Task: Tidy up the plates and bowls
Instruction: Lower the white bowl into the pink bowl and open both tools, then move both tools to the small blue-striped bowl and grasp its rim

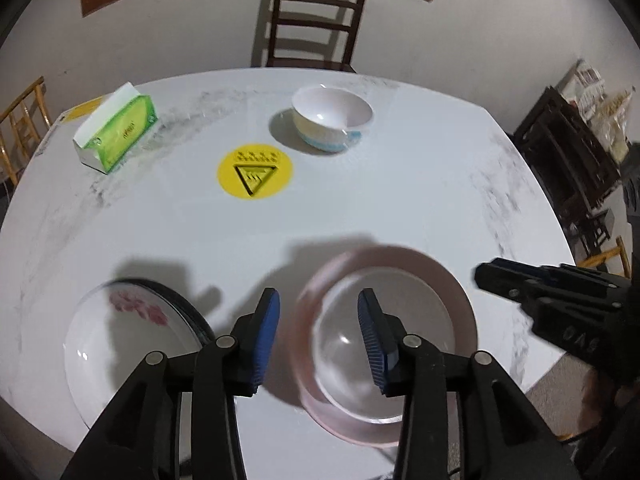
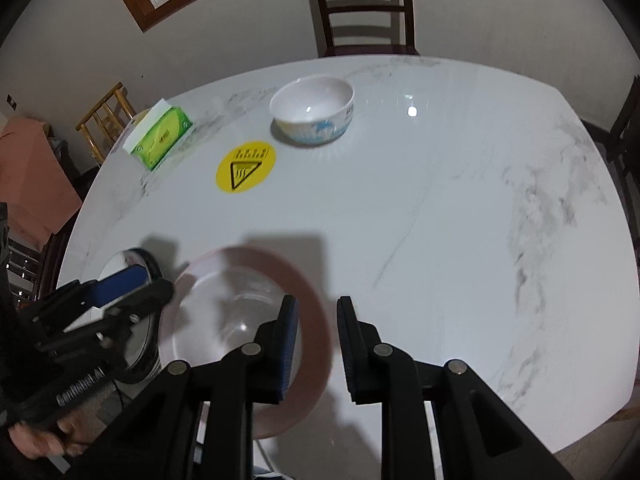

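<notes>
A pink-rimmed plate (image 1: 452,300) lies at the near edge of the white marble table (image 1: 360,208); it also shows in the right wrist view (image 2: 304,292). A white plate with a red flower print (image 1: 120,332) lies to its left, dark-rimmed (image 2: 138,258). A white bowl with blue pattern (image 1: 332,120) stands far back (image 2: 314,110). My left gripper (image 1: 319,336) is open, its jaws astride the pink plate's left rim. My right gripper (image 2: 318,344) is open over the pink plate's right rim and shows in the left wrist view (image 1: 500,276).
A green tissue box (image 1: 116,132) sits at the back left (image 2: 162,138). A yellow warning sticker (image 1: 255,173) marks the table centre (image 2: 246,170). A dark wooden chair (image 1: 316,20) stands behind the table. A dark shelf (image 1: 568,160) stands at the right.
</notes>
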The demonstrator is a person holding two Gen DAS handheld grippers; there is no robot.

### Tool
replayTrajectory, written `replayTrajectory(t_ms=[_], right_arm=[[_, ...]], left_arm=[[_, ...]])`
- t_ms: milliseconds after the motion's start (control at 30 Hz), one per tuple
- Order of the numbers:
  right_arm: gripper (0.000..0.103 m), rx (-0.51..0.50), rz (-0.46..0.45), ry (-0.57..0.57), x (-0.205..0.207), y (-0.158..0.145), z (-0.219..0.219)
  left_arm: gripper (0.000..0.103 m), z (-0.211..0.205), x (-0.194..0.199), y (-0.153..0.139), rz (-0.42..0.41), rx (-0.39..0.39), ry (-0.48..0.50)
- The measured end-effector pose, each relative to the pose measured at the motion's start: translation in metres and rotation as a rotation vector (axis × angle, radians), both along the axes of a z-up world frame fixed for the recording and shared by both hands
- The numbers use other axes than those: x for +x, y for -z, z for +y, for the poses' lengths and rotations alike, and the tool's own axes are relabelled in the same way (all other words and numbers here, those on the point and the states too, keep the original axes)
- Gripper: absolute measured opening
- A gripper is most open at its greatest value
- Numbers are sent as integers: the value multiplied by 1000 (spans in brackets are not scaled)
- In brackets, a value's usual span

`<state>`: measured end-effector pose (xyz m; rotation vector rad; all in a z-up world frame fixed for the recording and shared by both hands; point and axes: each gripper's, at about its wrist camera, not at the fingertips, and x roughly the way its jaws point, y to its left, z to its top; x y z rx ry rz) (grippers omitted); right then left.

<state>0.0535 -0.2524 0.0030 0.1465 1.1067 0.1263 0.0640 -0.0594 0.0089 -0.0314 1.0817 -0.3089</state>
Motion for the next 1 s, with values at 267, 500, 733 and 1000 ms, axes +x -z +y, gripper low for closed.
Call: replayTrajectory(t_ms=[267, 500, 733, 1000], right_arm=[[26, -19, 11, -9, 48, 4, -29], [26, 36, 30, -10, 99, 18, -48], [26, 41, 25, -3, 156, 24, -57], [26, 44, 9, -32, 215, 29, -46]], left_arm=[[38, 25, 43, 3, 17, 27, -97], [38, 29, 93, 19, 60, 28, -136], [38, 17, 145, 24, 70, -6, -143], [38, -2, 204, 32, 88, -51, -154]])
